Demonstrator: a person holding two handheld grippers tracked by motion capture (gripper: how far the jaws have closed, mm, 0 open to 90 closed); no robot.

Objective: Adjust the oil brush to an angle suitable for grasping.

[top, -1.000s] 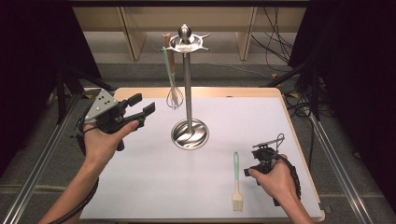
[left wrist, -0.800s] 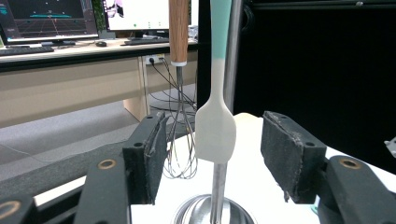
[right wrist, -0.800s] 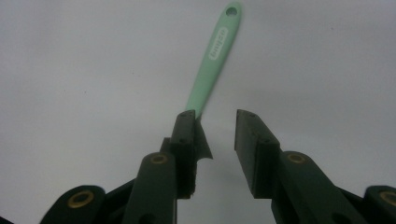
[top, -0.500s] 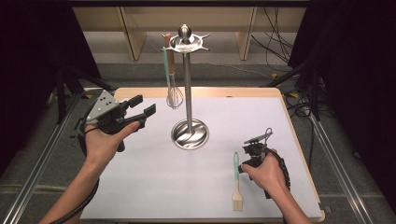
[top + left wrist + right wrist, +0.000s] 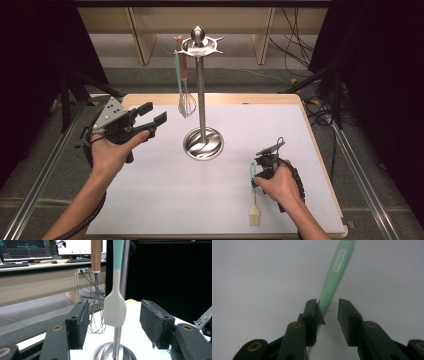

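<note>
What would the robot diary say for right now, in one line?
right tongs: open, straddling pastry brush handle on table | left tongs: open, empty, facing utensil stand | whisk, spatula: hanging

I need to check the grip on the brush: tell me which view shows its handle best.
The right gripper view: the green brush handle lies on the white table between the open jaws of the right gripper, lettering legible. The high view shows the whole brush, small, beside the right gripper.

Lab: monitors (image 5: pixel 27 250), cables (image 5: pixel 300 30), desks (image 5: pixel 37 285).
</note>
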